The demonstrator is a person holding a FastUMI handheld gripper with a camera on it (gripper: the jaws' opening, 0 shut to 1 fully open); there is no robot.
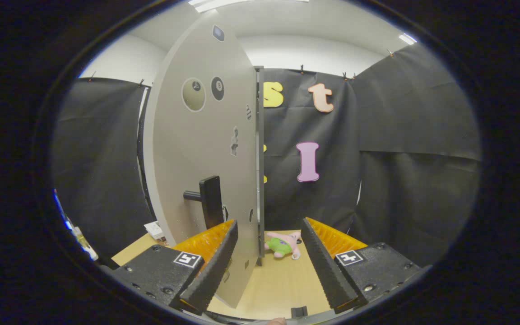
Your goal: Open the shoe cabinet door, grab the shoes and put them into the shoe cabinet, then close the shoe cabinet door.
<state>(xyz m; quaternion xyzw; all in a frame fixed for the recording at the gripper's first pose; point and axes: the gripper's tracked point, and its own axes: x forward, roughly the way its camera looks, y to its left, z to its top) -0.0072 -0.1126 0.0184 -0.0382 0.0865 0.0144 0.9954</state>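
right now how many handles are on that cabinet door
1. The black handle sticks out from the lower part of the open cabinet door, just ahead of the left finger of the open gripper. The door's other side is hidden, so more could be there.

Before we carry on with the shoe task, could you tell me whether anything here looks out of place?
A small pink and green plush toy lies on the wooden floor beyond the open gripper, by the cabinet door's edge; it is no shoe. The door stands ajar, its lower edge between the fingers, which grip nothing.
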